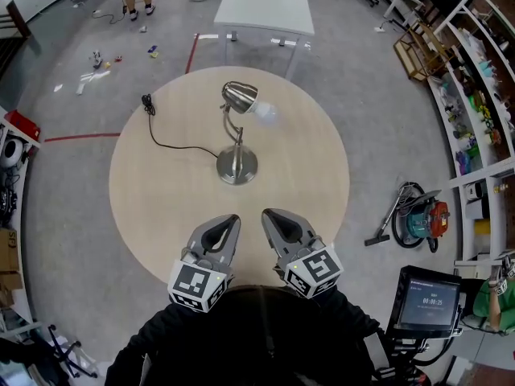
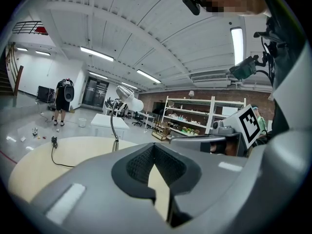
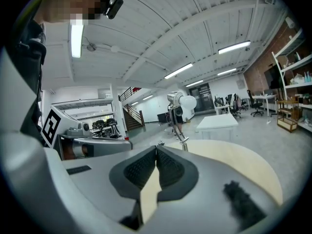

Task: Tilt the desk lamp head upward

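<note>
1. Left gripper [image 1: 228,220]: jaws clenched together, nothing grasped; positioned over the near edge of the round table [image 1: 153,207].
2. Right gripper [image 1: 271,215]: likewise clenched, empty, just beside the left.
3. Desk lamp [image 1: 236,147]: stood upright at table centre, well apart from both grippers; cord [image 1: 165,139] trailed left.

Grey left gripper [image 1: 232,219] and right gripper [image 1: 269,215], with black ribbed pads [image 2: 139,165] inside the jaws and black-and-white marker cubes [image 1: 198,285] behind them; black sleeves [image 1: 153,346].

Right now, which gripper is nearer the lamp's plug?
Left. The left gripper hangs toward the person from the plug; the right gripper sits beside it, farther right.
</note>
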